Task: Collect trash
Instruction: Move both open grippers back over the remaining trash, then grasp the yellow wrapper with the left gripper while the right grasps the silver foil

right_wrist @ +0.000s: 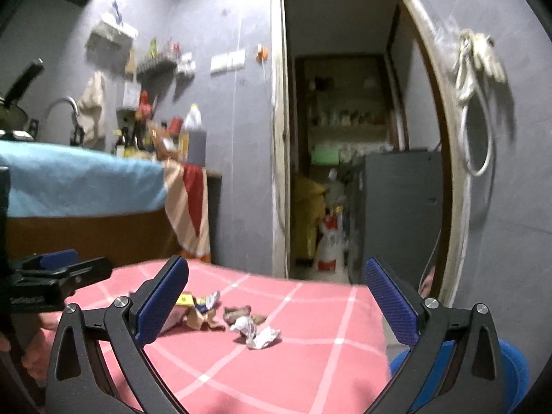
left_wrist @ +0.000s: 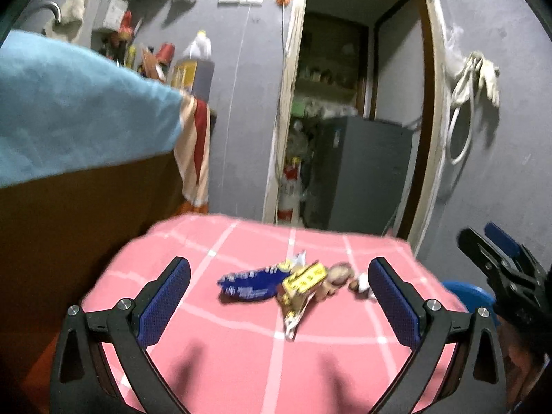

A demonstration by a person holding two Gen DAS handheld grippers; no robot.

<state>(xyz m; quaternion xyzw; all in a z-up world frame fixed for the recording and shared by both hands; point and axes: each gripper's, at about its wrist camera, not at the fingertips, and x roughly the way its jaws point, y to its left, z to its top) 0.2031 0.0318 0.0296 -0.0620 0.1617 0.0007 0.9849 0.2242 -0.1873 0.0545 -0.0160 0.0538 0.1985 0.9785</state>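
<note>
A small heap of trash lies on a pink checked tablecloth [left_wrist: 241,362]. It holds a blue snack wrapper [left_wrist: 250,281], a yellow packet [left_wrist: 305,277], brown scraps [left_wrist: 339,274] and crumpled white paper [right_wrist: 257,333]. My left gripper [left_wrist: 279,302] hovers open just short of the heap, nothing between its fingers. My right gripper [right_wrist: 276,305] also stands open above the cloth [right_wrist: 310,372], with the white paper and brown scraps [right_wrist: 238,312] ahead between its blue pads. The right gripper [left_wrist: 496,262] shows at the right edge of the left wrist view; the left gripper [right_wrist: 58,269] shows at the left of the right wrist view.
A higher counter with a light blue cloth [left_wrist: 79,110] stands to the left, bottles [left_wrist: 195,65] behind it. An open doorway [right_wrist: 345,138] lies beyond the table's far edge. A blue round object [right_wrist: 510,369] sits low at the right, past the table's edge.
</note>
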